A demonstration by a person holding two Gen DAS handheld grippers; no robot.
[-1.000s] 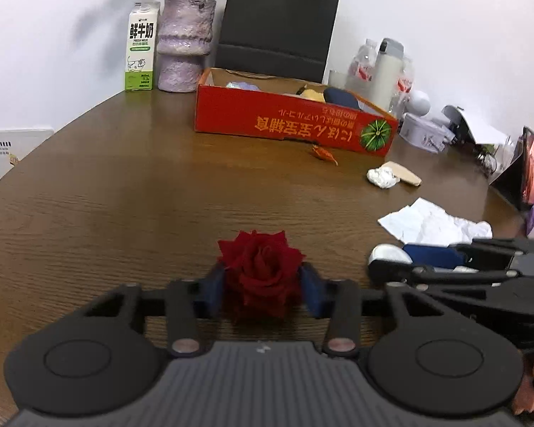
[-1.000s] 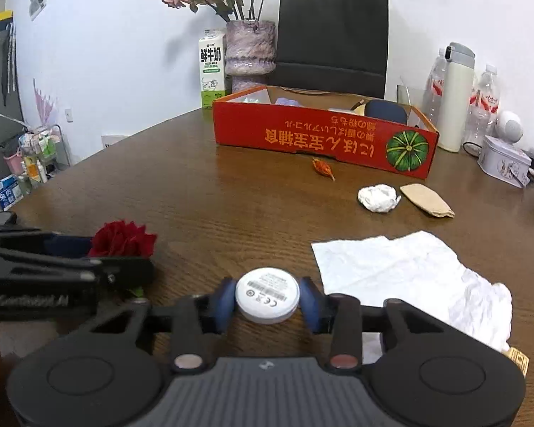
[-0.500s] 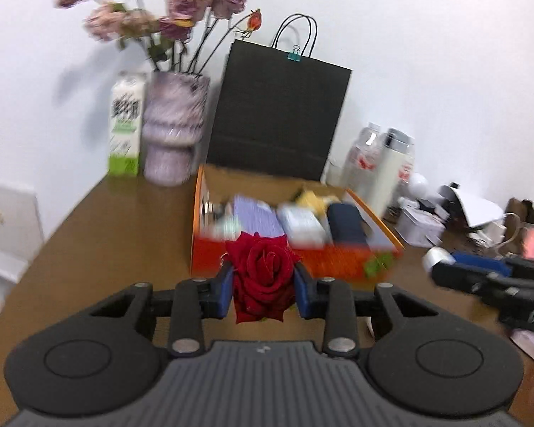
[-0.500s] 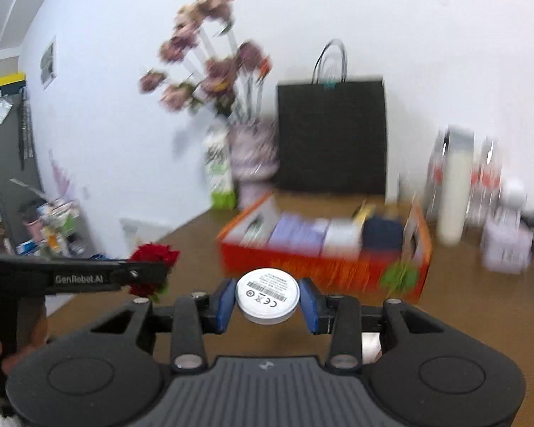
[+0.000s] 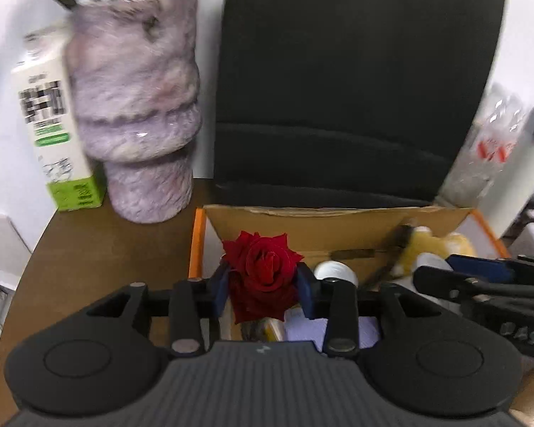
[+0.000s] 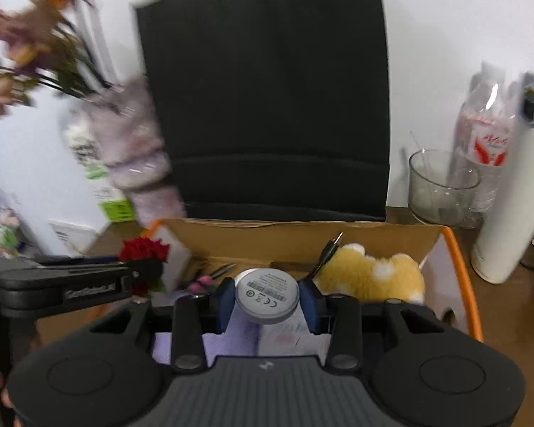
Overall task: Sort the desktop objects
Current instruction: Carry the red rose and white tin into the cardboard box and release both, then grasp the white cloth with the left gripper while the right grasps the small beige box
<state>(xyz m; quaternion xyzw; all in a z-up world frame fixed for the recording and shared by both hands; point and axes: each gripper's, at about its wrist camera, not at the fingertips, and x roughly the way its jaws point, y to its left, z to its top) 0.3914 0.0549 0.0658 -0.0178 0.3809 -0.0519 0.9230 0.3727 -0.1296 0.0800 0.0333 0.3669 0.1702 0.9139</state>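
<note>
Behind the cardboard box [image 6: 448, 249], a black paper bag [image 6: 267, 106] is looming. We're pinching a red rose [image 5: 263, 277] in our left gripper [image 5: 263, 288] and a white puck [image 6: 266, 296] in our right gripper [image 6: 267, 300].

Left wrist: my camera looks along the fingers, close above the cardboard box [image 5: 302, 220], black bag [image 5: 356, 82] at 12 o'clock.
Right wrist: same heading, just as close (blurred).
Shared: box [image 6: 302, 229], bag [image 6: 267, 89], vase [image 6: 135, 142].

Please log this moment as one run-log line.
left gripper: holds rose | right gripper: holds white disc | both over box
</note>
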